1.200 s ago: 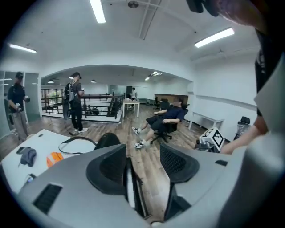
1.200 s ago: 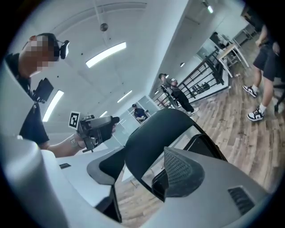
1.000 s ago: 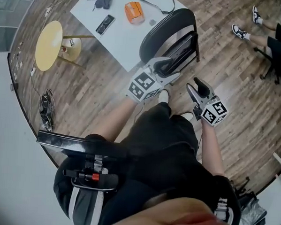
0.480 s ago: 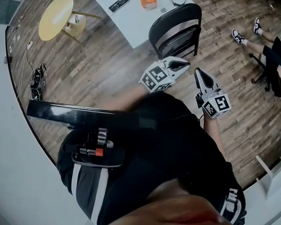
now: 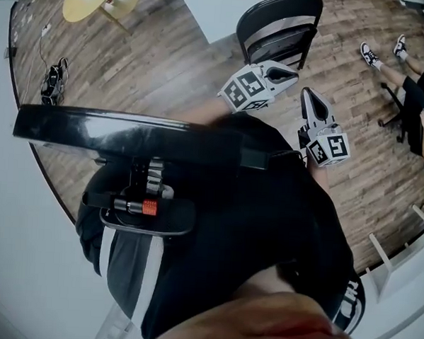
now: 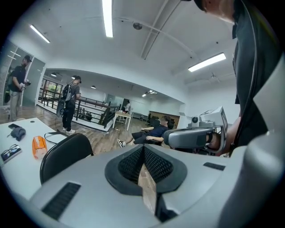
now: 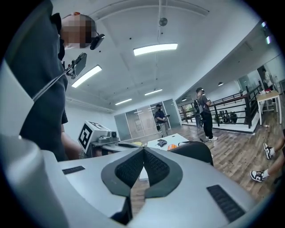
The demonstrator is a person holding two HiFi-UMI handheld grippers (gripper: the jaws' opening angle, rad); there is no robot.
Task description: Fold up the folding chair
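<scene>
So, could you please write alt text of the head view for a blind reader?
Seen from above, a person in black holds the grey left gripper and grey right gripper, both shut and empty, short of a black metal folding chair standing on a wood-plank floor beside a white table.

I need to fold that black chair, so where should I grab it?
Probably take the folding chair by the curved top rail of its backrest, from above on your side: it is the highest, exposed edge, and the white table stands behind it.
</scene>
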